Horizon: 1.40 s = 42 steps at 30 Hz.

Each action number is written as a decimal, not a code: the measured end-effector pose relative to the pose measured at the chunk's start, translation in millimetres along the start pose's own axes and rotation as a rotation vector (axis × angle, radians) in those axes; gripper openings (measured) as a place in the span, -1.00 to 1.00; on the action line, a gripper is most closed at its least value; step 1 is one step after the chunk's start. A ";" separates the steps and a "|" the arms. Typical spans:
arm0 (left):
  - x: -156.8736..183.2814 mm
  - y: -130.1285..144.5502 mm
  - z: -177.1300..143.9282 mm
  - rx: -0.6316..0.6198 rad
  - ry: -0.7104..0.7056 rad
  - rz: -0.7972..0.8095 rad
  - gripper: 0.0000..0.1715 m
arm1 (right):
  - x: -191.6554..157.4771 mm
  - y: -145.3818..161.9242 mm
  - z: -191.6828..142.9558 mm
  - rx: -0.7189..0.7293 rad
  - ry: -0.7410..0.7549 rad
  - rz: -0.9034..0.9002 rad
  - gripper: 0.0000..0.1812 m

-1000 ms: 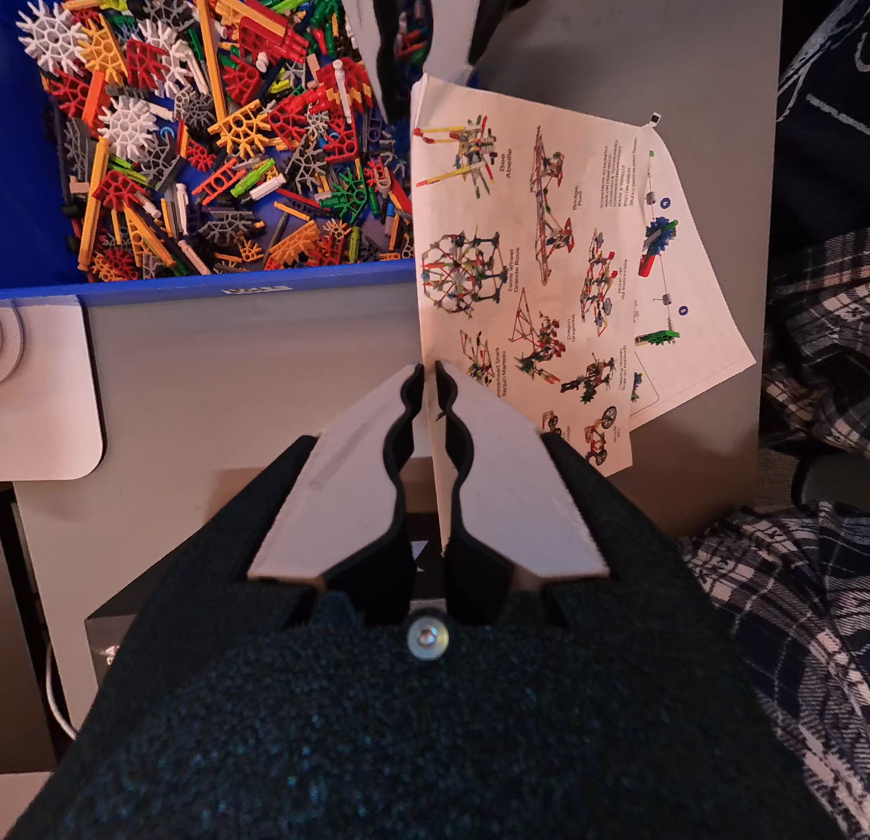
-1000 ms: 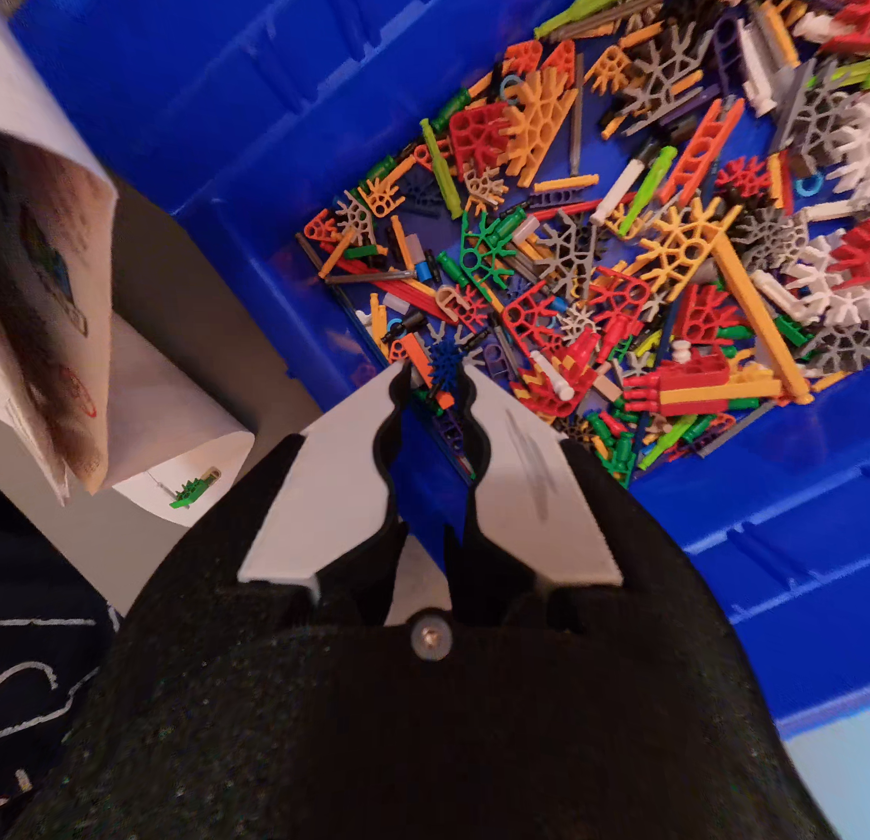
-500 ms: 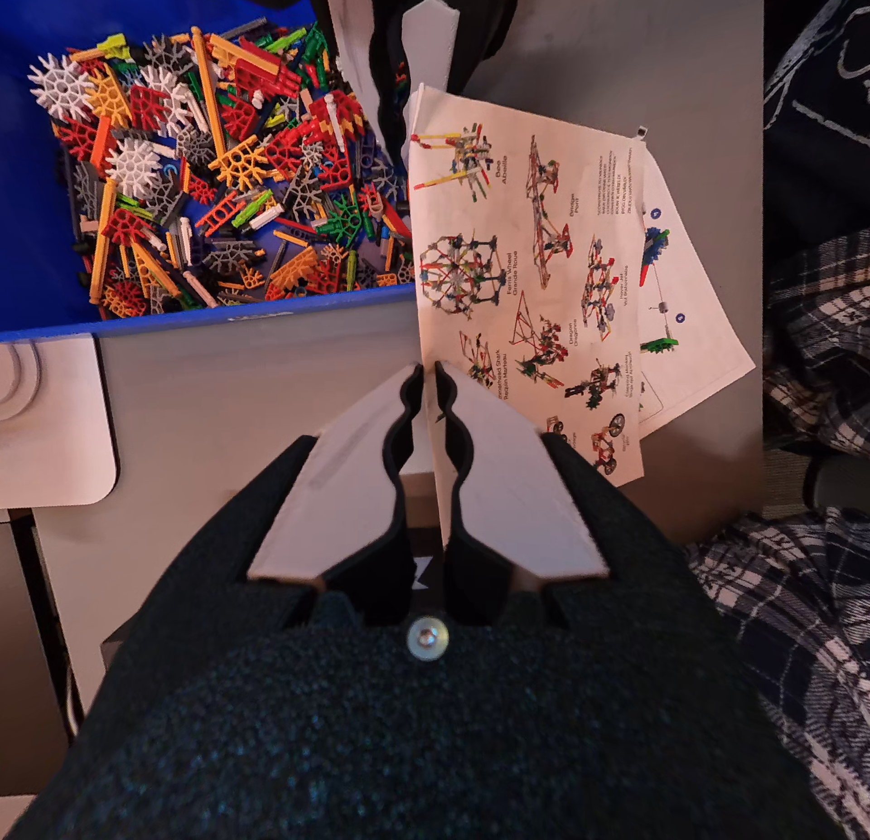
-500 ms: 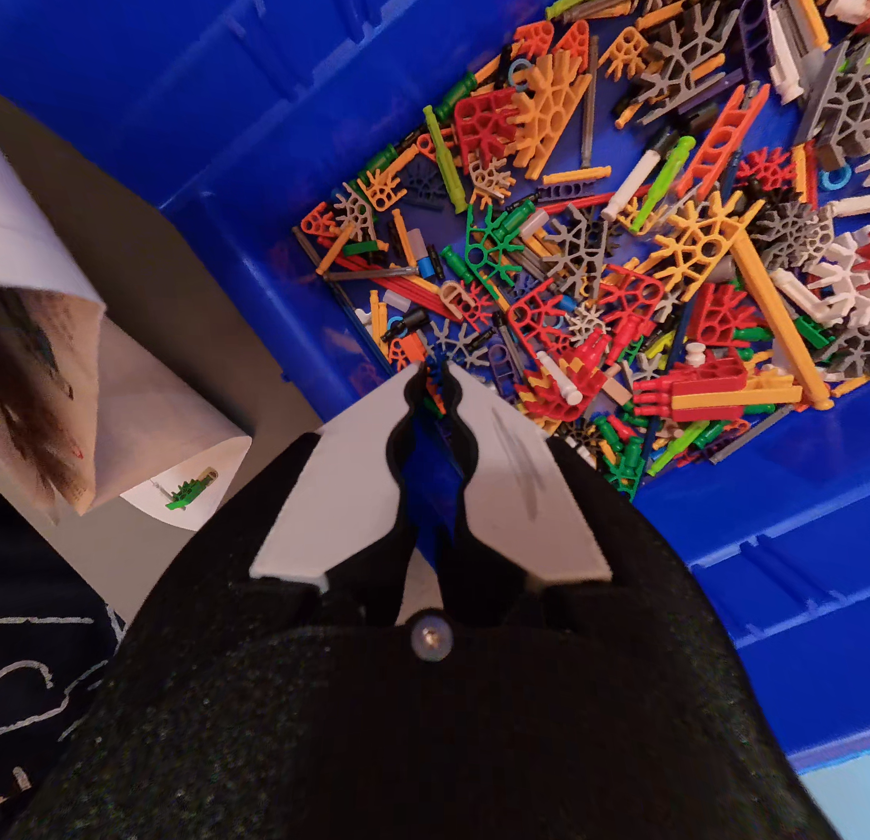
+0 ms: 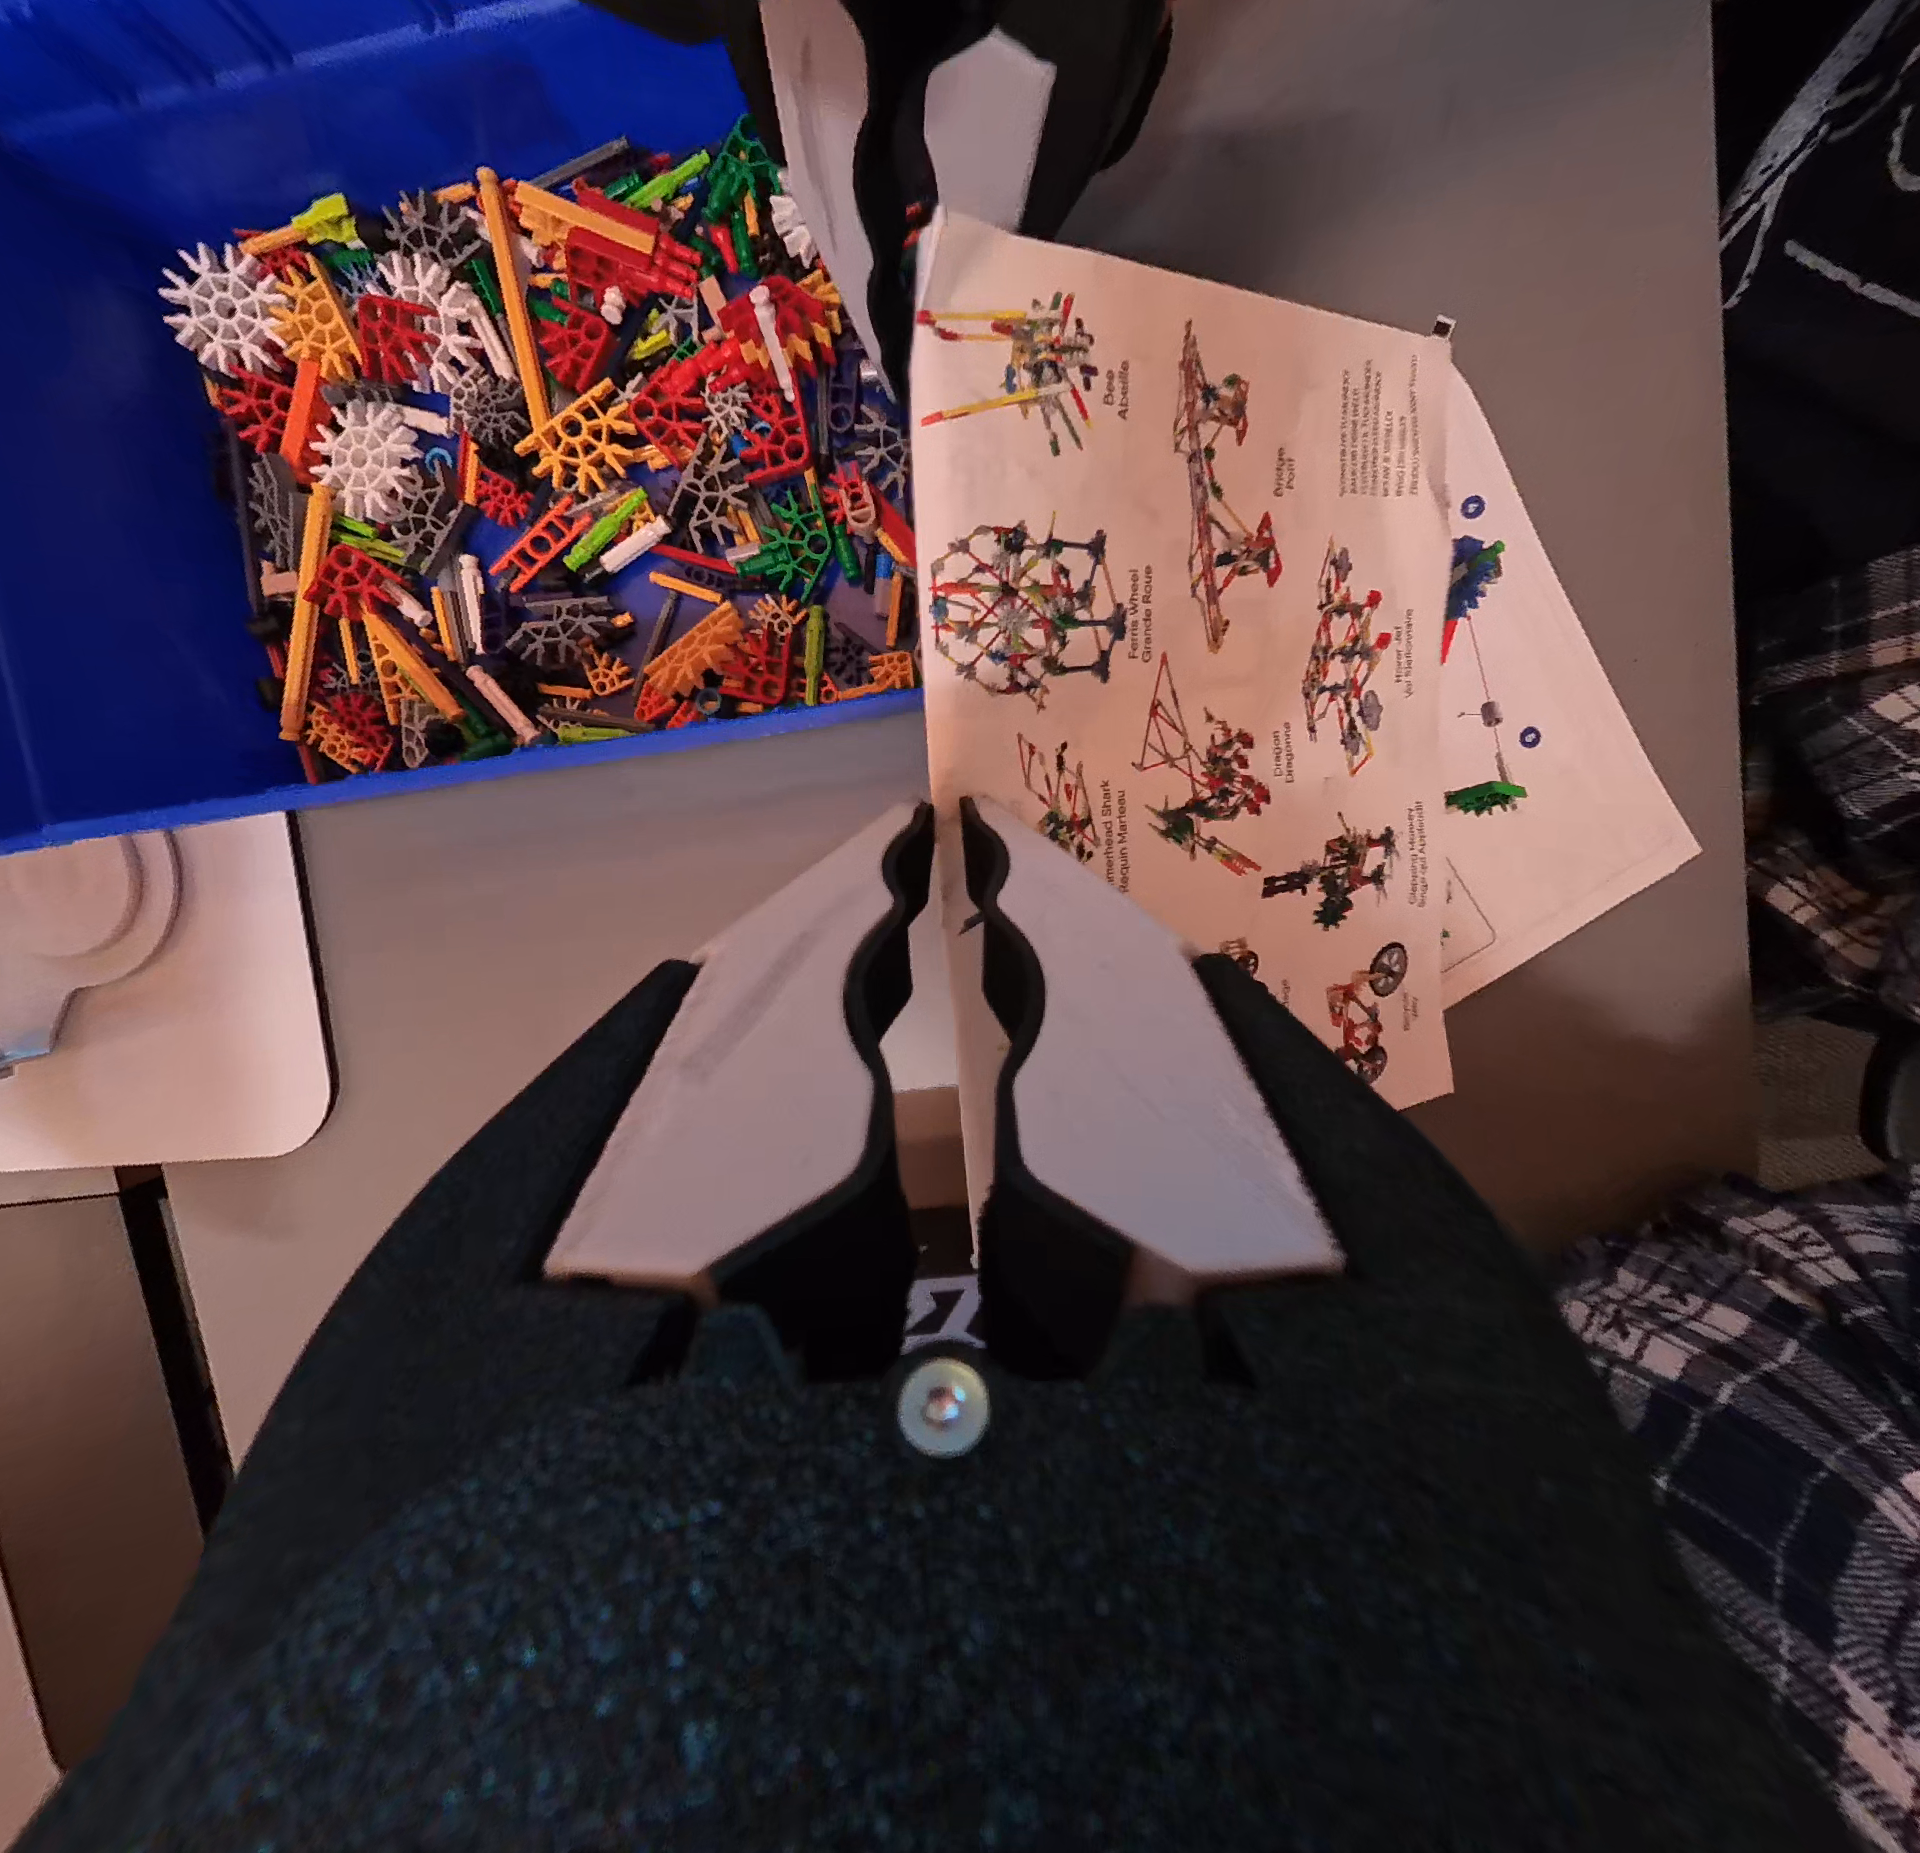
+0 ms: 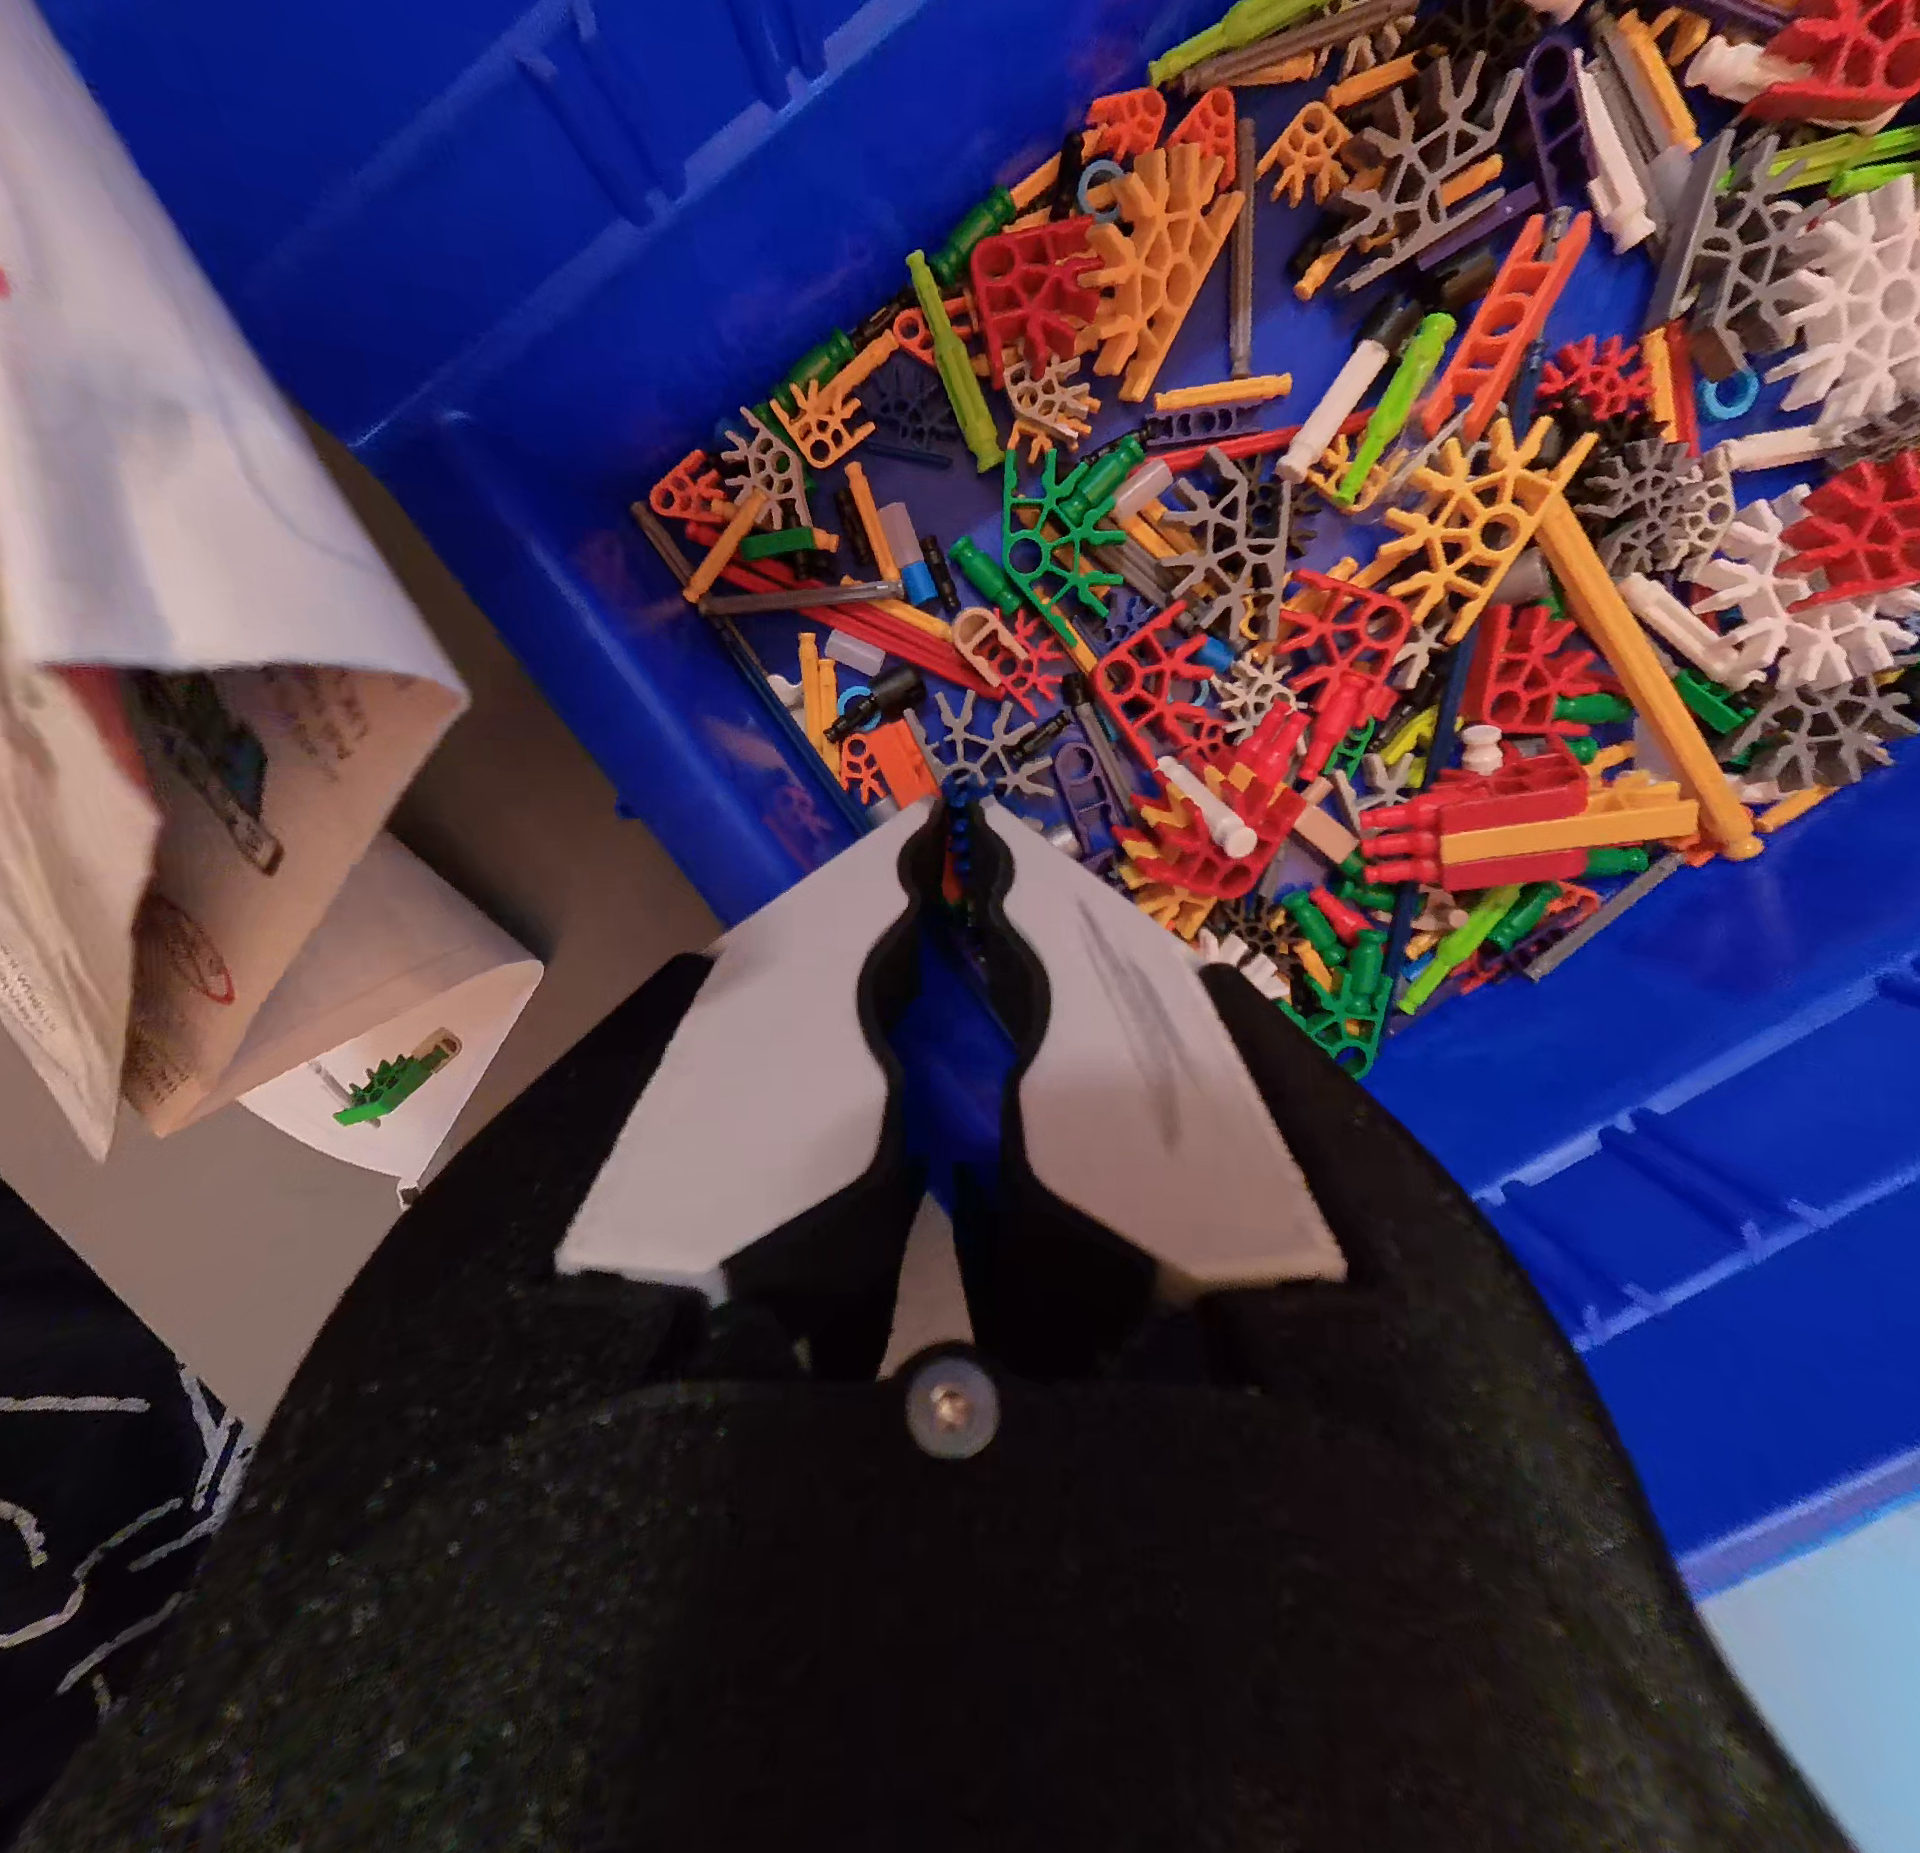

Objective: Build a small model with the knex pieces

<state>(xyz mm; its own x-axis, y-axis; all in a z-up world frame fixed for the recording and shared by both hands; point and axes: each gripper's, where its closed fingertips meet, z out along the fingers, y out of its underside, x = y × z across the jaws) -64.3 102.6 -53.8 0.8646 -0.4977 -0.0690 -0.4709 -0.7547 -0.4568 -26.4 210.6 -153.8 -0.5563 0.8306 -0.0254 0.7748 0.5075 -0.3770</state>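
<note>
One small blue toothed piece (image 6: pixel 958 847) is pinched between the closed right tongs (image 6: pixel 954 816) at the centre of the right wrist view, over the near wall of one blue bin (image 6: pixel 582 276) filled with a heap of coloured construction pieces (image 6: pixel 1299 556) too many to be counted. One printed instruction sheet (image 5: pixel 1174 598) is gripped by its left edge in the closed left tongs (image 5: pixel 943 811) at the centre of the left wrist view, a second sheet (image 5: pixel 1558 743) being seen behind it at right. The right tongs are seen again at the upper centre of that view, pointed down beside the bin on the grey tabletop (image 5: pixel 582 930).
</note>
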 end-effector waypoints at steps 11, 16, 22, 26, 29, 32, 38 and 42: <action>-0.2 -3.6 6.1 -0.009 0.003 0.015 -0.95 | 5.3 -2.6 -13.9 0.053 0.024 0.008 -0.98; -0.6 -3.8 6.9 -0.011 0.003 0.017 -0.95 | 5.9 -1.6 -16.8 0.065 0.028 0.010 -0.98; -0.8 -3.7 8.0 -0.016 0.004 0.017 -0.95 | 4.8 -1.8 -21.5 0.078 0.031 0.005 -0.98; -0.5 -3.9 8.2 -0.016 0.005 0.018 -0.95 | 4.0 -1.2 -23.9 0.082 0.031 0.002 -0.98; -0.4 -4.1 8.4 -0.017 0.006 0.018 -0.95 | 4.0 -1.4 -25.9 0.090 0.032 0.003 -0.98; -0.3 -4.2 8.7 -0.018 0.006 0.019 -0.95 | 3.0 -1.0 -26.6 0.093 0.030 0.001 -0.98; -0.4 -4.2 8.6 -0.018 0.006 0.019 -0.95 | 0.8 -1.0 -27.2 0.096 0.029 -0.004 -0.98; -0.6 -3.9 8.8 -0.020 0.006 0.018 -0.95 | 0.1 -1.5 -29.0 0.100 0.031 -0.007 -0.98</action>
<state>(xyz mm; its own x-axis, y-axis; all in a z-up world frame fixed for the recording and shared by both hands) -61.5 109.7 -59.7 0.8547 -0.5141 -0.0718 -0.4901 -0.7537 -0.4379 -18.8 216.6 -126.4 -0.5506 0.8348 0.0059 0.7362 0.4889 -0.4679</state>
